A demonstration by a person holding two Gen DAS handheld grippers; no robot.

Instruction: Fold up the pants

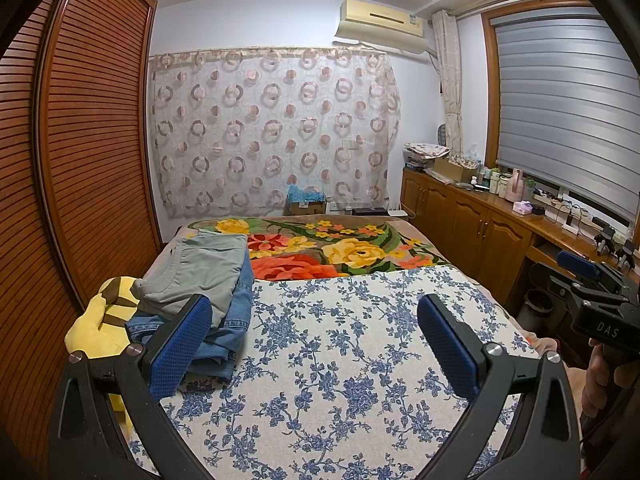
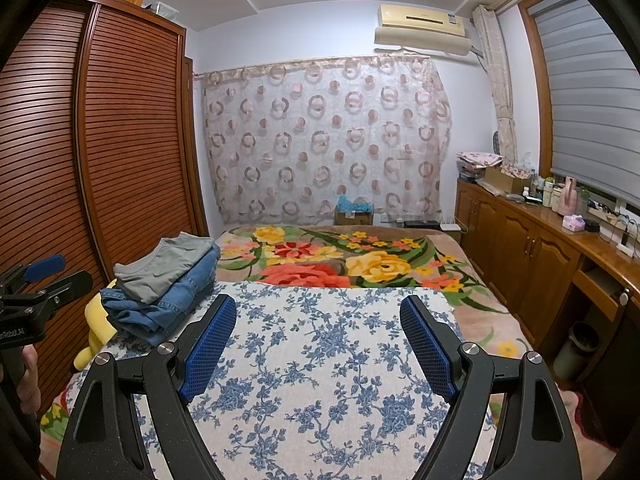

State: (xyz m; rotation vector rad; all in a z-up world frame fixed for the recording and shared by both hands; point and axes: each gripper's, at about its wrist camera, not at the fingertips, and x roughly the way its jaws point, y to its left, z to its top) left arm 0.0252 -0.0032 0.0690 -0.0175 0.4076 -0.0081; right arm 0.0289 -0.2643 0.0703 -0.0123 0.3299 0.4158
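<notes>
pants (image 1: 208, 276) | folded grey pair tops denim stack, far left on bed (image 1: 340, 360) | nothing spread to fold, likely done | left gripper (image 1: 316, 344) and right gripper (image 2: 318, 340) jaws wide, empty

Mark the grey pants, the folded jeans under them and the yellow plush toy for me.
grey pants (image 2: 160, 268): right wrist view, middle of the top folded panel.
folded jeans (image 2: 168, 300): right wrist view, side of the denim stack.
yellow plush toy (image 1: 96, 328): left wrist view, its yellow body beside the stack.
</notes>
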